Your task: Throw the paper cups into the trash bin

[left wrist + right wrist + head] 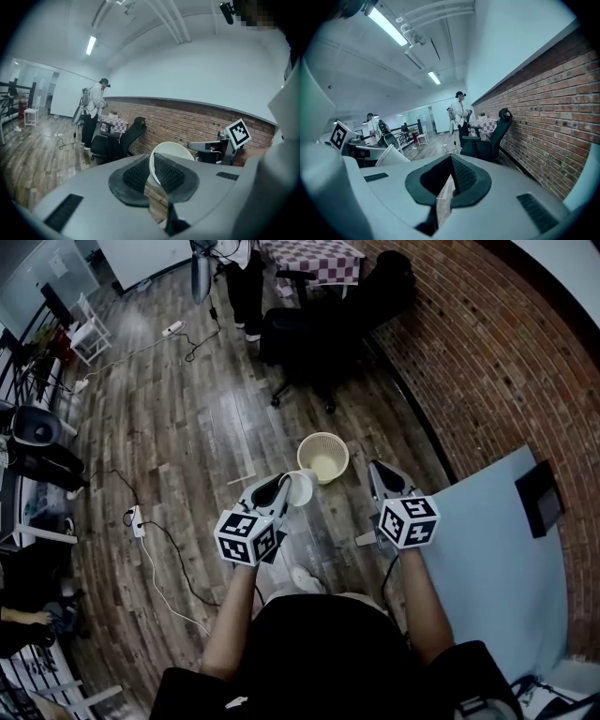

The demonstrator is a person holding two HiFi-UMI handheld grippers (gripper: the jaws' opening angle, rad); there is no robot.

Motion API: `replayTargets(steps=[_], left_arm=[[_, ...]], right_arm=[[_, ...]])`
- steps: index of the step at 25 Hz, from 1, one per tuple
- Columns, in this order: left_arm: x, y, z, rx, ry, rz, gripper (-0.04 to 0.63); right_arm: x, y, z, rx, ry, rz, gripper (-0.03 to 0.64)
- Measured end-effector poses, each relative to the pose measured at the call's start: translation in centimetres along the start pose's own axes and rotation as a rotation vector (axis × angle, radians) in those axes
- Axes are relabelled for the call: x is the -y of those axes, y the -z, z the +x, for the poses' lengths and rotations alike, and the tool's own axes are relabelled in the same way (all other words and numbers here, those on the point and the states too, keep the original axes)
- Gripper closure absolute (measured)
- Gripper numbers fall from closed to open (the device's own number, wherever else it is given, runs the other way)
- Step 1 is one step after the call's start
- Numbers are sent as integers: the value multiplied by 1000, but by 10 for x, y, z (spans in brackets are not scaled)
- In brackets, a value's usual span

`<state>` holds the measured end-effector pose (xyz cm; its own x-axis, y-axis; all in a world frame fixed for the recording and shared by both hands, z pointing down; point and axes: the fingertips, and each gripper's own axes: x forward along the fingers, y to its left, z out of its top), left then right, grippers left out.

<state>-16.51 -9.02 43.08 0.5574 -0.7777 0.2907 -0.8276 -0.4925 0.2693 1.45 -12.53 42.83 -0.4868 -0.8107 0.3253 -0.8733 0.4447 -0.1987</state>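
My left gripper [279, 488] pinches the cup [301, 487] by its wall, mouth sideways, held just short of the bin [344, 452] for an easy drop. Right gripper [382, 472] closed on nothing, alongside as a spare.

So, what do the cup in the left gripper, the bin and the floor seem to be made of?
The paper cup looks like thin matte white paper: its wall is very thin. The trash bin is probably cream plastic, since its wall shows a fine mesh pattern. The floor is wood or wood-look planks, grey-brown with a slight sheen: grain and seams show.
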Motion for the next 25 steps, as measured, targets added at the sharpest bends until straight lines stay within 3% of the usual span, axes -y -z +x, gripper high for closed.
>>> replayTargets(steps=[7,20,25], left_arm=[[-41,-7,-9,23,4,-19,555],[-66,-20,-3,60,12,-106,555],[-78,-28,3,64,-12,-94,555]], right_arm=[[-22,-3,19,-5,23,-19,614],[-31,-6,45,-50,22,-44,614],[-32,-8,64,-58,-2,-48,614]])
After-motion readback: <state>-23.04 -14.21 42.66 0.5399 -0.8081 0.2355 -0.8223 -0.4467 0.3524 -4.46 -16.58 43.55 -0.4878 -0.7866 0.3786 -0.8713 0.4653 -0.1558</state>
